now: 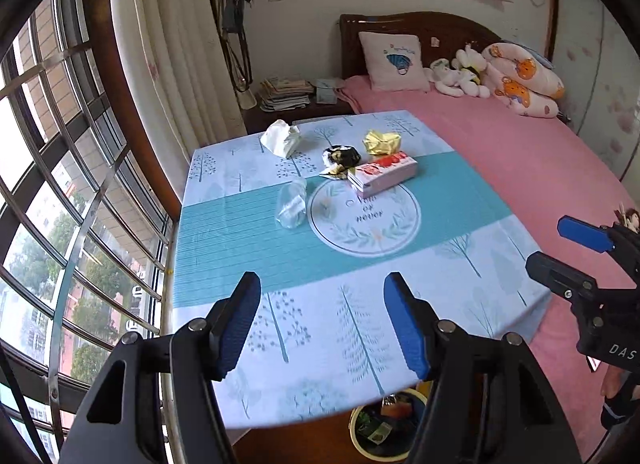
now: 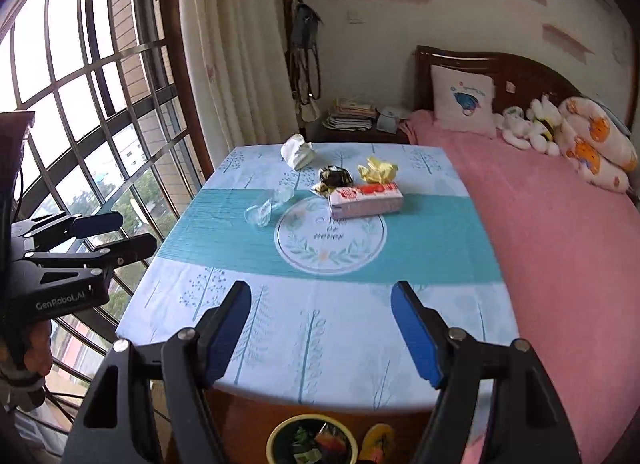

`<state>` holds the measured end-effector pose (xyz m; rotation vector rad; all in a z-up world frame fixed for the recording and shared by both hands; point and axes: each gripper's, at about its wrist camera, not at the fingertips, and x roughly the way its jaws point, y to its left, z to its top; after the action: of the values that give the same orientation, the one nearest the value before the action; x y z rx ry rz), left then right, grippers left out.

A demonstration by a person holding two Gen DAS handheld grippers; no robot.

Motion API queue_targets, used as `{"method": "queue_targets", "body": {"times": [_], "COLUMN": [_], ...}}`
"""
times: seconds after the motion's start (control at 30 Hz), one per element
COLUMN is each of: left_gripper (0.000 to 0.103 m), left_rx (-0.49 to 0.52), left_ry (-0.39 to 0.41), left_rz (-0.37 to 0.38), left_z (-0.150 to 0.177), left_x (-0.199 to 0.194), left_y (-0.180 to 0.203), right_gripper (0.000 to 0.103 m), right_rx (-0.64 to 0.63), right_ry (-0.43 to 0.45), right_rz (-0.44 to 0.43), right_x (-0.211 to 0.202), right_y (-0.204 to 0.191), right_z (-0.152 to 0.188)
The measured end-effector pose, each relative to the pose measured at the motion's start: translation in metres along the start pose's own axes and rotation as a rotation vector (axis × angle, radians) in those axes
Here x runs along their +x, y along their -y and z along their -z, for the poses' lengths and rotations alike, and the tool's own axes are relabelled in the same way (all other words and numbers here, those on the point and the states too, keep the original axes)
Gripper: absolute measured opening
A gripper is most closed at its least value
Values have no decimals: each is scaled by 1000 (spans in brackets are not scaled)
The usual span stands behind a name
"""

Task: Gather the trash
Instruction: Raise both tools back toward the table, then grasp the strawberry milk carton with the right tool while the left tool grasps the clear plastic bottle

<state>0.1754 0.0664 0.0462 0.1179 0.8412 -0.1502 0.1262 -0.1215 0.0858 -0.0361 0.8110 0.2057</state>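
Blue-padded, the left gripper (image 1: 322, 320) and right gripper (image 2: 320, 328) are held apart and empty above the surface's (image 1: 240, 264) near edge; the trash (image 1: 352, 160) is clustered well beyond them.

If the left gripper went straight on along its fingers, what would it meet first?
Probably the bare tablecloth short of the trash; the clear plastic cup lies nearest beyond. The open left gripper holds nothing, and depth is hard to judge.
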Motion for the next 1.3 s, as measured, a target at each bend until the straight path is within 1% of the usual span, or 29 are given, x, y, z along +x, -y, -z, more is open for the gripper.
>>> {"method": "queue_targets", "body": {"times": [0.07,0.17,0.27,0.37,0.43,0.57,0.67,0.77,0.87,0.93,1.03,1.13,1.17,1.23,1.27,1.3], "left_gripper": [65,65,65,65,65,65,65,65,65,65,65,65,65,65,63,57], "left_rx": [-23,-69,-126,-168,-179,-186,-200,-220,-245,-255,-277,-305,-313,-322,-322,-321], "left_ry": [-18,-70,-128,-191,-231,-309,-372,-430,-475,-497,-514,-530,-536,-546,-552,-558], "left_rz": [-26,-56,-85,-93,-107,-146,-164,-164,-158,-150,-141,-129,-127,-120,-121,-121], "left_z": [-13,-36,-59,-80,-90,-101,-104,-105,-102,-101,-101,-101,-100,-99,-98,-98], "left_x": [21,60,101,142,168,214,244,270,285,293,304,313,316,320,324,328], "left_y": [0,-1,-3,-4,-5,-11,-19,-27,-36,-40,-46,-52,-53,-54,-56,-57], "right_gripper": [73,73,73,73,73,73,73,73,73,73,73,72,68,63,62,61], "right_rx": [-41,-110,-167,-251,-327,-476,-587,-707,-840,-884,-964,-1002,-1011,-995,-983,-968], "right_ry": [1,-18,-63,-129,-177,-240,-269,-290,-324,-345,-368,-399,-390,-421,-430,-440], "right_rz": [-40,-108,-163,-220,-273,-306,-332,-351,-377,-424,-432,-443,-460,-487,-497,-503], "right_x": [19,56,96,143,179,242,280,305,328,336,348,358,357,360,361,361], "right_y": [12,31,52,72,82,87,83,74,63,60,54,50,49,47,47,46], "right_z": [-18,-44,-68,-90,-104,-119,-126,-126,-121,-120,-116,-111,-111,-111,-112,-112]}}
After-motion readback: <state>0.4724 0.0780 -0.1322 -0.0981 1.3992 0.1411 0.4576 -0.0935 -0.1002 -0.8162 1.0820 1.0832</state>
